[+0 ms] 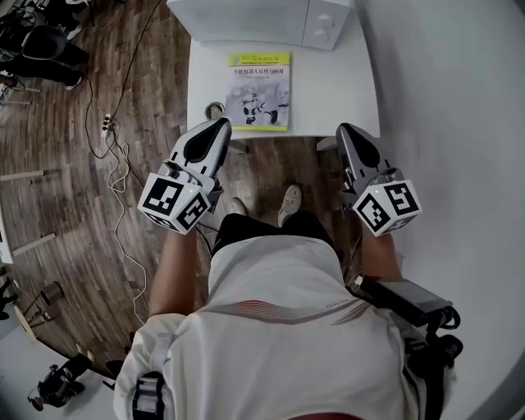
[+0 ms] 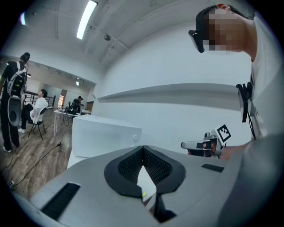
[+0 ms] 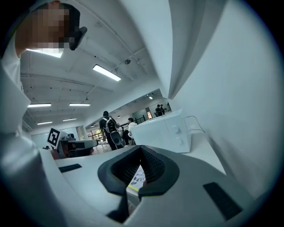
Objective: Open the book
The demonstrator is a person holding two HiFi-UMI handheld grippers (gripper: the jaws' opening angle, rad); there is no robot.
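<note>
A closed book [image 1: 258, 90] with a yellow-green top band and a grey cover picture lies flat on the white table [image 1: 328, 90], near its front edge. My left gripper [image 1: 223, 123] is held just short of the table's front edge, off the book's lower left corner, its jaws shut and empty. My right gripper [image 1: 344, 129] hovers at the front edge to the right of the book, apart from it, with jaws also shut on nothing. In the right gripper view a bit of the book [image 3: 137, 179] shows below the closed fingertips [image 3: 141, 148].
A white microwave [image 1: 262, 20] stands at the back of the table, behind the book. A small round object [image 1: 215, 109] sits beside the book's lower left corner. A white wall [image 1: 443, 98] runs along the right. Cables [image 1: 115, 156] trail over the wooden floor on the left.
</note>
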